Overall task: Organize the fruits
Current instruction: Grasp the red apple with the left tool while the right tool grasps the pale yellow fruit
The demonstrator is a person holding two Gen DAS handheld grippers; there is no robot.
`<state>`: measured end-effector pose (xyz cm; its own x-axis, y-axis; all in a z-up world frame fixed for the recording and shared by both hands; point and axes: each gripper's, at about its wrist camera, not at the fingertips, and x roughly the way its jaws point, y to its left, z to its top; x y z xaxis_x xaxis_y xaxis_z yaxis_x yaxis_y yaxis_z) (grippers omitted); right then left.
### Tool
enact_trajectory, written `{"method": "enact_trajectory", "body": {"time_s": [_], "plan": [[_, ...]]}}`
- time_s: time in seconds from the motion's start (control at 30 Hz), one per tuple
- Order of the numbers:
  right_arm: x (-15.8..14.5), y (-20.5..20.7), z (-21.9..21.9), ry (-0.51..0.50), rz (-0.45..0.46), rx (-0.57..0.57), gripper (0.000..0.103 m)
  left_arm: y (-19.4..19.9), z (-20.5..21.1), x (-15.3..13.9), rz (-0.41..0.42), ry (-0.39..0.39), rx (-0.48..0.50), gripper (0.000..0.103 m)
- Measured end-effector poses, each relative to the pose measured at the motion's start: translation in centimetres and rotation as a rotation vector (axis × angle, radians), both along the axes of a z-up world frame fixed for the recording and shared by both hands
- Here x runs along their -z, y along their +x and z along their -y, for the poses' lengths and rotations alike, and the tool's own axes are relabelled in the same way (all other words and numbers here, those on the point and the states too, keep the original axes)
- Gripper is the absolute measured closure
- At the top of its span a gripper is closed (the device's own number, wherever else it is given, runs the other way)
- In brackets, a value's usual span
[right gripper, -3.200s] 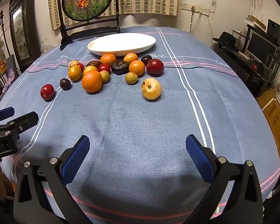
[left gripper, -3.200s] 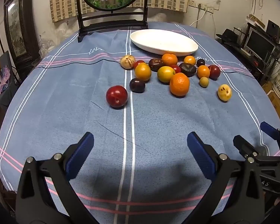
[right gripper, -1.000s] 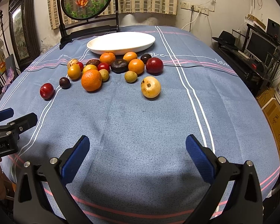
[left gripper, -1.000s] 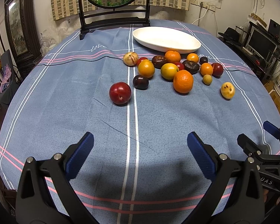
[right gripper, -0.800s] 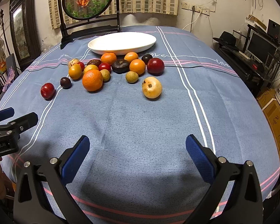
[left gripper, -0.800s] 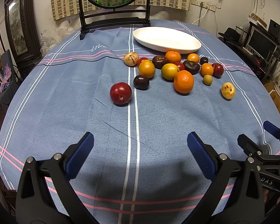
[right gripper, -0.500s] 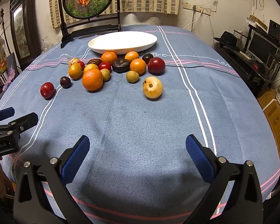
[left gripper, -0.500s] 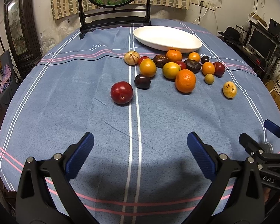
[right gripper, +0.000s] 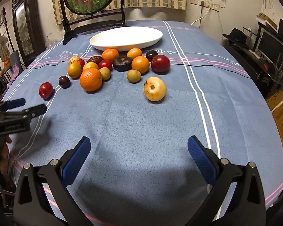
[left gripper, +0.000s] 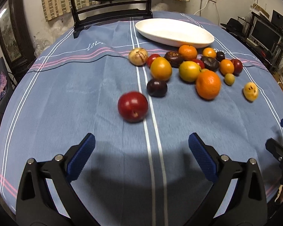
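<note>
Desk [left gripper: 69,98], blue striped cloth: nothing on it has been displaced. What changed is my own position. Over the last few seconds the left view crept forward slowly, then in the last half second closed in fast; the fruit now fills far more of that view and is motion-blurred.

White oval dish [left gripper: 174,31], far side, centre-right: empty. No fruit sorted yet, so I judge the task is at its very start.

Fruit cluster, just near of the dish: big orange [left gripper: 208,84] on its near right; yellow spotted fruit [right gripper: 155,88] apart to the right; dark plum [left gripper: 156,87] on the near left.

Red plum [left gripper: 132,106]: the nearest piece, alone, left of the cluster and beside the white double stripe. It sits just ahead of my left gripper [left gripper: 141,154] and slightly left of centre, so I read it as the first pick.

Left jaws: spread wide, nothing between the pads, not yet around the plum.

Right gripper [right gripper: 139,154]: jaws equally spread and empty, held back over bare cloth; its view has barely shifted. The yellow spotted fruit lies ahead of it.

Risk: round fruit may roll if nudged by one pad first.
</note>
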<state>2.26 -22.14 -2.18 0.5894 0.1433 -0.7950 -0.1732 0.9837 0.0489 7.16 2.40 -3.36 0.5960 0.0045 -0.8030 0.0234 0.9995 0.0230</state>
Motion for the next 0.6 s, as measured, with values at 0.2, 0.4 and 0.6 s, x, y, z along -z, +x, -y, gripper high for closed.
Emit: {"method": "enact_trajectory", "body": {"time_s": [0.2,0.4,0.6], "plan": [[0.5,1.6,0.7,0.019,-0.068,0.01,0.001,2.5,-0.6,1.2,-0.034,-0.018,0.018,0.034],[0.2,2.2,0.9,-0.014,-0.048,0.015,0.001,4.2,-1.0,1.5,-0.053,-0.034,0.009,0.058],[-0.1,2.8,0.7,-0.078,-0.013,0.005,0.001,4.4,-1.6,1.5,-0.04,-0.066,-0.004,0.066]]}}
